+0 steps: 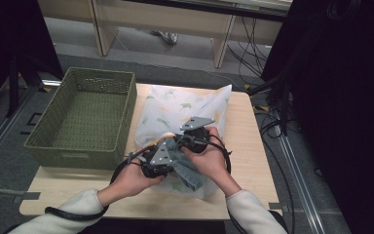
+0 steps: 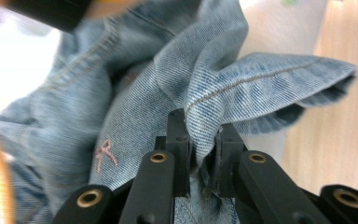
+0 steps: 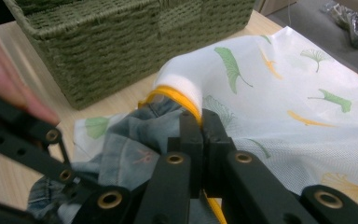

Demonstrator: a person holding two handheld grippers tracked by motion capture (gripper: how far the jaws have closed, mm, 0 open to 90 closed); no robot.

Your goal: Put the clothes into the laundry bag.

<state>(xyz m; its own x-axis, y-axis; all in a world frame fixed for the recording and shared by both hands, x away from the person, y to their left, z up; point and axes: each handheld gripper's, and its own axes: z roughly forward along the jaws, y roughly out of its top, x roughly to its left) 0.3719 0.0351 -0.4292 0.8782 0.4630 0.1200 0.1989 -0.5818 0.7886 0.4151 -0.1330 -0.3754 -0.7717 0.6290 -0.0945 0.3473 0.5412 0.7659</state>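
Note:
A white mesh bag printed with green and yellow leaves lies on the wooden table. A blue denim garment sticks out of its yellow-trimmed mouth. In the left gripper view, my left gripper is shut on a stitched fold of the denim. In the right gripper view, my right gripper is shut on the bag's yellow rim, holding the white fabric up over the denim. From above, both grippers sit close together at the bag's near end.
A green woven basket stands on the table's left side, right beside the bag, with nothing visible inside. Cables trail from both grippers over the table's near edge. Beyond the table are floor, cables and furniture legs.

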